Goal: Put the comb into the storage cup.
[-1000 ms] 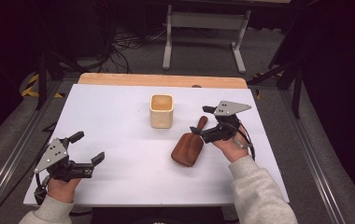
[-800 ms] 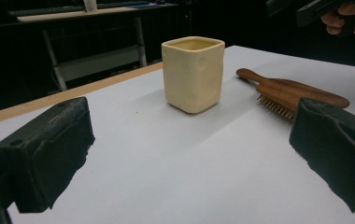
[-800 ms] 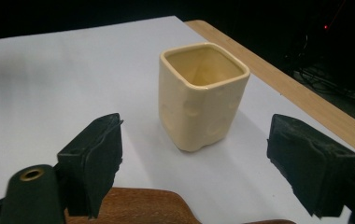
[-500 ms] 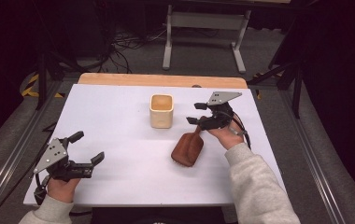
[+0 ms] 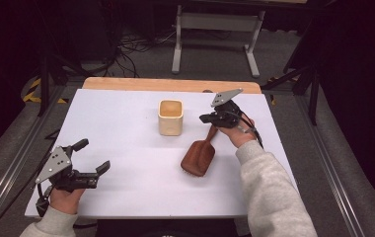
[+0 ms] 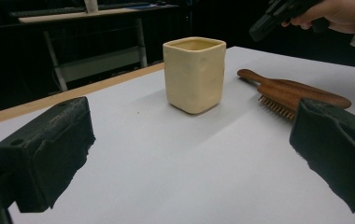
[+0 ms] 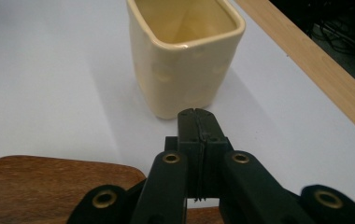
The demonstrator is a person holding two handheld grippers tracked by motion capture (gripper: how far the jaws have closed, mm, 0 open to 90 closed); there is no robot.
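A cream square cup [image 5: 170, 117] stands upright near the middle of the white table [image 5: 121, 128]. To its right a brown wooden hairbrush [image 5: 199, 157] lies flat, its handle pointing to the far side. My right gripper [image 5: 206, 118] hovers just above the handle's end, jaws shut with nothing between them. In the right gripper view the shut tips [image 7: 196, 116] point at the cup [image 7: 185, 56], with the brush head [image 7: 49, 186] below. My left gripper [image 5: 93, 155] rests open at the front left. In its own view the cup [image 6: 194, 74] and the brush [image 6: 297, 95] lie beyond the spread pads [image 6: 49, 149].
A wooden strip [image 5: 170, 85] runs along the table's far edge. Behind it a grey metal stand [image 5: 215, 29] and cables sit on the dark floor. A rail [image 5: 8, 168] runs along the table's left side.
My right gripper has moved from beside the brush handle to the far left, toward the cup. The brush and my left gripper have stayed put.
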